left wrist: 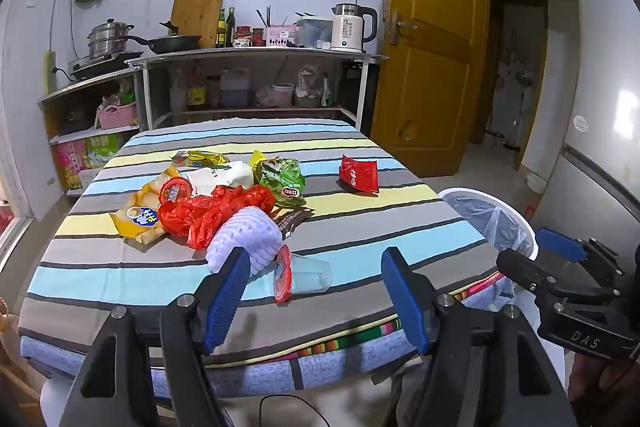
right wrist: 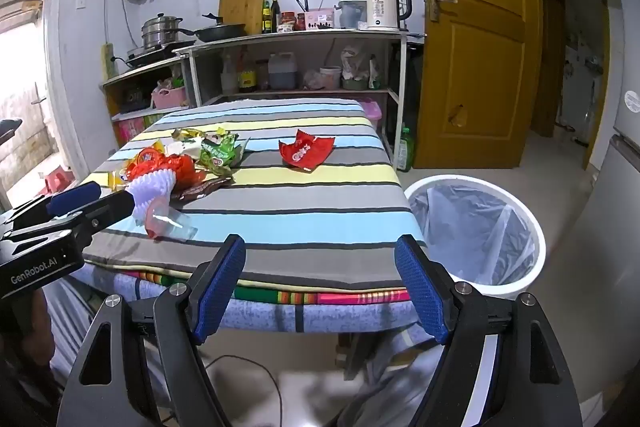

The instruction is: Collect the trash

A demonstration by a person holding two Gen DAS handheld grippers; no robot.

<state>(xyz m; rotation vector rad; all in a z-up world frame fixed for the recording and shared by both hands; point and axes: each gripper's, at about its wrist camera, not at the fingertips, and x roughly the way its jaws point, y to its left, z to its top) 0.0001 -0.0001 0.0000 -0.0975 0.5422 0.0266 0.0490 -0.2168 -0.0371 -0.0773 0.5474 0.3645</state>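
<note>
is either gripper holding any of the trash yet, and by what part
Nothing is held. The left gripper and right gripper are both open with nothing between the fingers; the clear plastic cup lies untouched on the table.

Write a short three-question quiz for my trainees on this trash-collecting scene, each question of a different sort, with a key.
1. True or false: the clear plastic cup with a red foil lid stands upright on the striped tablecloth.
2. Which piece of trash lies apart from the main pile?
A. the red crumpled plastic bag
B. the red snack wrapper
C. the white foam fruit net
3. Fill in: the white round bin with a clear liner stands on the floor off the table's ____ side.

Key:
1. False; it lies on its side.
2. B
3. Right; the left gripper and right gripper are both open and empty.
</note>
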